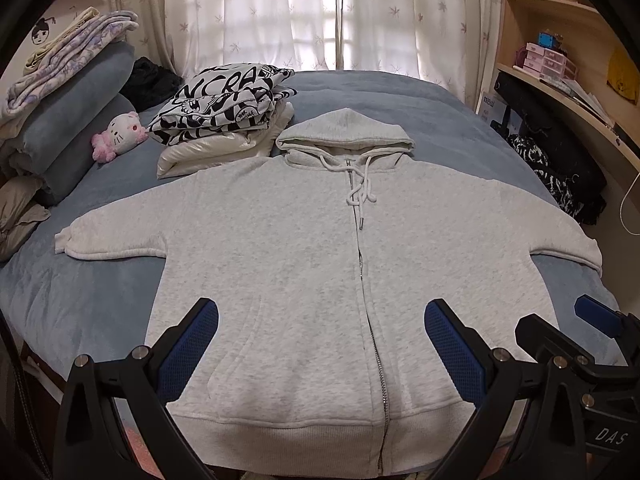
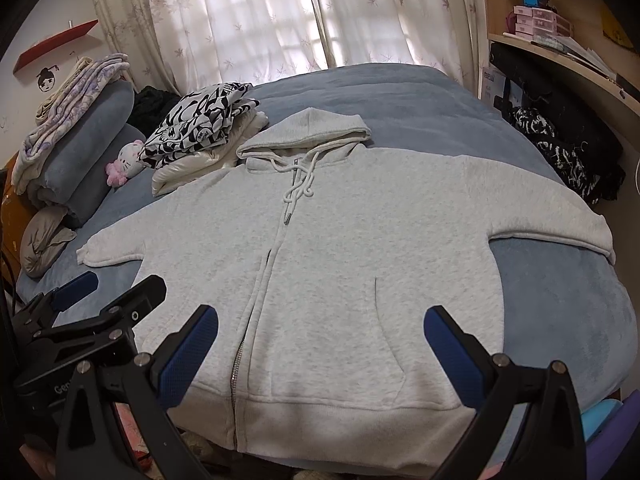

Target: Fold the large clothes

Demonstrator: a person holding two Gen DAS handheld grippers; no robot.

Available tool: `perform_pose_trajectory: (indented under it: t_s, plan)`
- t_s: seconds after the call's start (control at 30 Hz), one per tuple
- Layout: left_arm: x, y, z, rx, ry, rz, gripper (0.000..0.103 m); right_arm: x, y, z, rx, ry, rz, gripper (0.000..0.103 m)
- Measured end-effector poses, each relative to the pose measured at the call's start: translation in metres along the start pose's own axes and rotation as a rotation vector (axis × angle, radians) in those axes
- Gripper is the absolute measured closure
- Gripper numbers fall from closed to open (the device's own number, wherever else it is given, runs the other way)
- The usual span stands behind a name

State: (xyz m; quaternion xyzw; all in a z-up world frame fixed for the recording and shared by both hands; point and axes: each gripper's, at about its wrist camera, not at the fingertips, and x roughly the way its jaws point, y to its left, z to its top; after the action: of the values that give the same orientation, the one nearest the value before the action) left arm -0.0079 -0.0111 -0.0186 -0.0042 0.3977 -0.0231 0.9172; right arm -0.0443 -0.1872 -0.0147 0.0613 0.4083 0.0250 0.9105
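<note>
A light grey zip hoodie (image 1: pixel 280 264) lies flat and face up on the blue bed (image 1: pixel 80 304), zipped, sleeves spread to both sides, hood toward the window. It also shows in the right wrist view (image 2: pixel 344 248). My left gripper (image 1: pixel 322 320) is open and empty, hovering above the hoodie's lower hem. My right gripper (image 2: pixel 320 328) is open and empty above the hem on the right pocket side. The right gripper shows at the right edge of the left wrist view (image 1: pixel 560 332). The left gripper shows at the left of the right wrist view (image 2: pixel 108 292).
A stack of folded clothes, black-and-white print on top (image 1: pixel 224 100), sits left of the hood. A pink plush toy (image 1: pixel 120 134) and rolled blue bedding (image 1: pixel 68 120) lie at the far left. A wooden shelf (image 1: pixel 560 80) and dark clothes (image 1: pixel 560 176) stand right of the bed.
</note>
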Motion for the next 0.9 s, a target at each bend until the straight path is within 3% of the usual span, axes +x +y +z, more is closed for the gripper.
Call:
perform_pose_trajectory:
  t_s: [0.9]
  plan:
    - [0.012,-0.007,-0.001,0.018,0.033,0.021,0.001,0.016,-0.009,-0.004,0.024,0.031,0.018,0.0]
